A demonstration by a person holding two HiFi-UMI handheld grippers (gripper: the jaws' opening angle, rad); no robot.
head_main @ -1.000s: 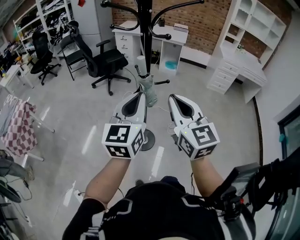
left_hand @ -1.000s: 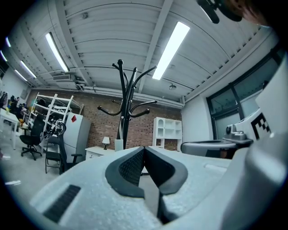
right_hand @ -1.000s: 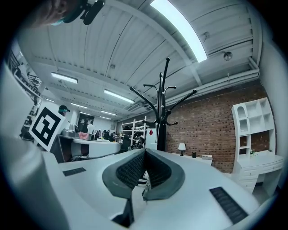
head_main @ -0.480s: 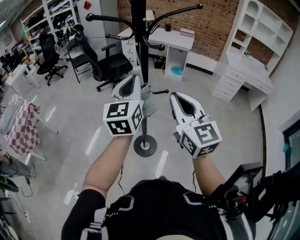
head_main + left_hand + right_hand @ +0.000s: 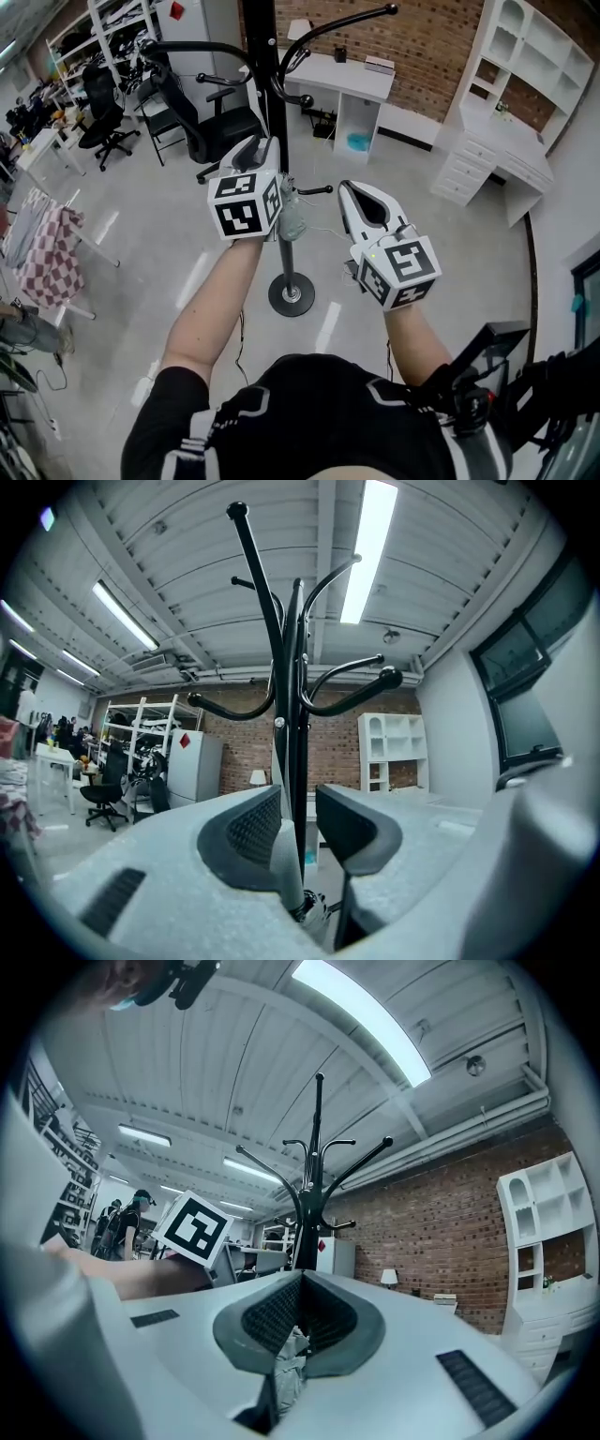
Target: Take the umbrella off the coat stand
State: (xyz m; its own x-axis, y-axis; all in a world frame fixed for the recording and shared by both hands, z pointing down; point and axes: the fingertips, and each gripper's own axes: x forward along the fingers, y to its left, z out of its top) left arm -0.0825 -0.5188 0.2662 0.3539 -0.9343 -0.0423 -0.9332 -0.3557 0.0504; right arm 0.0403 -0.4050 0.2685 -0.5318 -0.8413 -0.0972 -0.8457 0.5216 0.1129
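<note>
the umbrella [image 5: 296,214], a folded grey bundle, hangs low on the coat stand [image 5: 270,75], right against the black pole and beside a short peg [image 5: 319,190], so it is not yet off. we hold both grippers about level and aimed at the pole, which suits a thing hanging at that height. the left gripper [image 5: 298,806] is the nearer one. its jaws have just been opening and stand well apart, with the pole in line between them and a pale grey part of the umbrella low in the gap. the pads do not press on it, so we judge this is the reach before the grab. the right gripper [image 5: 300,1277] waits alongside, jaws closed tip to tip. crumpled grey cloth shows low in the slot between them, and we read that as the umbrella beyond, not a grip. behind the stand, a white desk [image 5: 342,80] has an open compartment holding something turquoise [image 5: 357,142]. the racks [image 5: 112,19] at far left are crowded with things too small to name.
</note>
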